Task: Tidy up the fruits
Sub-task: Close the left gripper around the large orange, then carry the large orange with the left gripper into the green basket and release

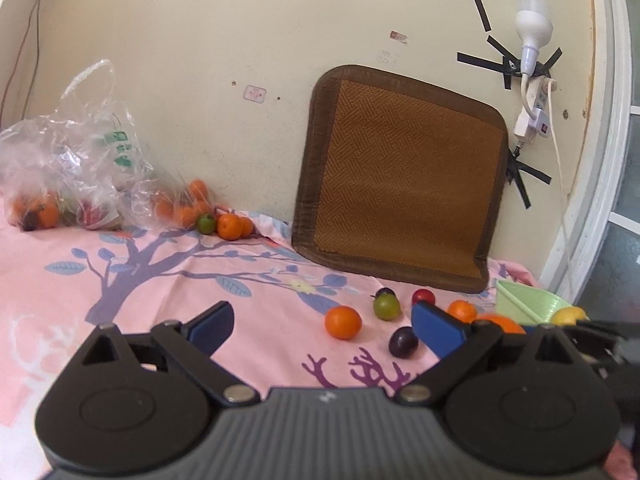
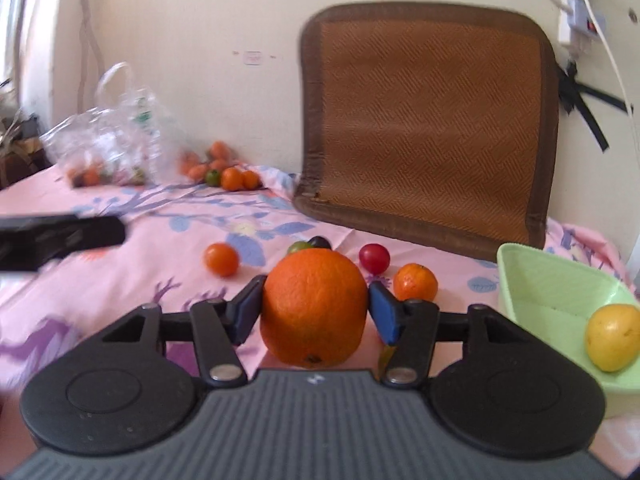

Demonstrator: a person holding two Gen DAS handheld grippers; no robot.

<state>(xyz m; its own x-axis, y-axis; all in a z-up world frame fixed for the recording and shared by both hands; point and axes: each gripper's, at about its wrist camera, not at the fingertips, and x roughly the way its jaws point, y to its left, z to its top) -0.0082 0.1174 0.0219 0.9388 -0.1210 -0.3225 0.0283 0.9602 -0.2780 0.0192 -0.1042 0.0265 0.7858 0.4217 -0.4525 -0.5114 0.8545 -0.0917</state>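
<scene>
My right gripper (image 2: 315, 312) is shut on a large orange (image 2: 314, 306) and holds it just above the pink sheet. A green bowl (image 2: 560, 284) to its right holds a yellow lemon (image 2: 612, 338). The bowl (image 1: 528, 304) and lemon (image 1: 568, 315) also show in the left wrist view. My left gripper (image 1: 320, 322) is open and empty above the sheet. Ahead of it lie a small orange (image 1: 343, 322), a green fruit (image 1: 386, 306), a dark plum (image 1: 403, 342), a red fruit (image 1: 423, 297) and another orange (image 1: 462, 310).
A clear plastic bag (image 1: 72, 168) with more fruits lies at the back left, with loose oranges (image 1: 229, 226) and a green fruit (image 1: 205, 223) beside it. A brown woven cushion (image 1: 400, 184) leans on the wall. A power strip (image 1: 534, 114) and cords hang at the right.
</scene>
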